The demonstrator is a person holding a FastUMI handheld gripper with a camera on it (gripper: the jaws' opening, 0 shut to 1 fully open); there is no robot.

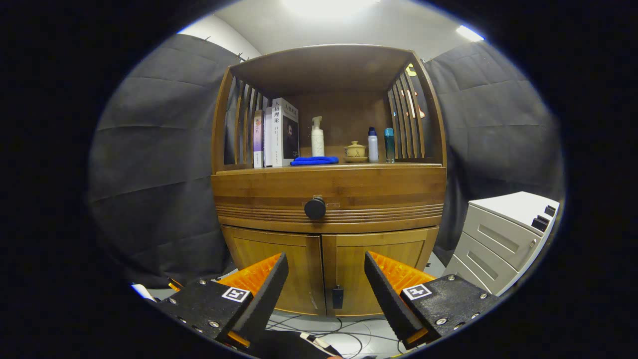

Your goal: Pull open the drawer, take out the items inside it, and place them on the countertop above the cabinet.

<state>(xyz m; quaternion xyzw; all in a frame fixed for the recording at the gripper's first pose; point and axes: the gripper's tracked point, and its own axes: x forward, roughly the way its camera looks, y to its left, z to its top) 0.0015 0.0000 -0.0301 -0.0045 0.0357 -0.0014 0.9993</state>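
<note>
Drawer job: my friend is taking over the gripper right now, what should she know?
Gripper: open, holding nothing, well back from the cabinet.
Drawer: shut; its knob is beyond the fingers, above the gap between them. What's inside is hidden.
Countertop: already has books, a blue cloth, bottles and a small pot.
Done: nothing yet.
Left: pull the knob, take the items out, set them on the countertop.

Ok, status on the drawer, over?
Gripper open, empty, short of cabinet. Drawer shut, knob beyond the fingers, untouched. Path to knob clear.
</note>
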